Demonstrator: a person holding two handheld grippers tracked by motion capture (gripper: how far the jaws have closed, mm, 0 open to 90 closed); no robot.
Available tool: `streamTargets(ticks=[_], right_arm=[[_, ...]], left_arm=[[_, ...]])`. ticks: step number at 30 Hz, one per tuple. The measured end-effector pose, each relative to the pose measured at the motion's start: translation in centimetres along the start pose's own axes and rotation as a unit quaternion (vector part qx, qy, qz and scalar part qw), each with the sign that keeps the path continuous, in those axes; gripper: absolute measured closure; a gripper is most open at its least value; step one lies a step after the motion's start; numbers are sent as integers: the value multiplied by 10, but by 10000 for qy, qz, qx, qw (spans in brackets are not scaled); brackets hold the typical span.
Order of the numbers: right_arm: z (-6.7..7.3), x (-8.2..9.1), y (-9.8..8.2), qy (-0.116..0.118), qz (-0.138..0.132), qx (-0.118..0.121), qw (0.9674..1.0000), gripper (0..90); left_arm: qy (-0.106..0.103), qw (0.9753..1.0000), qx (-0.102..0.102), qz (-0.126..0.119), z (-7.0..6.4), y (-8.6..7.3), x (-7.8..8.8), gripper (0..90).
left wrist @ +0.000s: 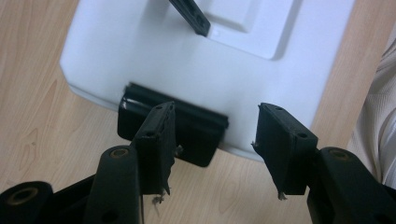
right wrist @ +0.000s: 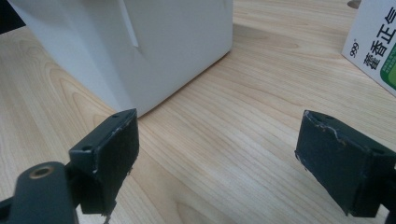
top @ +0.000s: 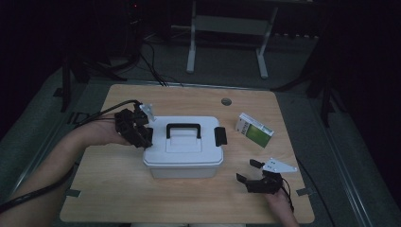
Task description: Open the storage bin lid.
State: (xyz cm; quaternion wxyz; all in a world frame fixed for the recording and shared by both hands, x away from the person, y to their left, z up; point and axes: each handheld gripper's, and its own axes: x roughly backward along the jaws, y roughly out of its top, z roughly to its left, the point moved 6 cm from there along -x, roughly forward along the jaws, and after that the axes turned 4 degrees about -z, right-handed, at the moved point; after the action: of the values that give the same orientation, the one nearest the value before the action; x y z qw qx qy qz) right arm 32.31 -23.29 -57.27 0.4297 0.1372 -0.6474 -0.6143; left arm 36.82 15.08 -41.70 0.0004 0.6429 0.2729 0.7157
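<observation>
Left fingers: the left gripper [top: 136, 127] stands with its fingers [left wrist: 156, 140] spread wide at the left end of the white box, holding nothing; in the left gripper view one finger lies in front of the black latch [left wrist: 175, 126] on that end, the other is off past the box's corner over bare wood.
Right fingers: the right gripper [top: 252, 174] has its fingers [right wrist: 109, 149] wide apart and empty, low over the tabletop near the front right corner of the box, a strip of bare wood between them.
White box: a lidded plastic box [top: 183, 147] sits mid-tabletop, lid on, with a black carry handle [top: 183, 128] on top and a second black latch [top: 220, 136] on its right end.
Carton: a small white and green carton [top: 254, 130] lies flat to the right of the box, apart from it and beyond the right gripper.
Writing: in the right gripper view the carton's end shows "999" in a small round mark and large dark Chinese characters, only partly in frame.
Tabletop: light wood-grain tabletop [top: 118, 198] with a round grommet [top: 226, 101] near its far edge.
Hands: a hand [top: 97, 132] holds the left gripper, another hand [top: 280, 202] the right.
</observation>
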Motion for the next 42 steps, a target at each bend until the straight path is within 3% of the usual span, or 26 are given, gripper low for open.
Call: streamTargets(ticks=[22,34,42], right_arm=[[0,1,0,51,-43,11,10000,130],[-1,2,0,68,-78,-13,9999,130],[0,2,0,86,-82,-16,9999,130]], left_arm=[[-57,9995,-320,34,18,53,-14,474],[-197,9986,-471,101,15,78,-25,474],[-314,9969,-683,214,11,93,-34,493]])
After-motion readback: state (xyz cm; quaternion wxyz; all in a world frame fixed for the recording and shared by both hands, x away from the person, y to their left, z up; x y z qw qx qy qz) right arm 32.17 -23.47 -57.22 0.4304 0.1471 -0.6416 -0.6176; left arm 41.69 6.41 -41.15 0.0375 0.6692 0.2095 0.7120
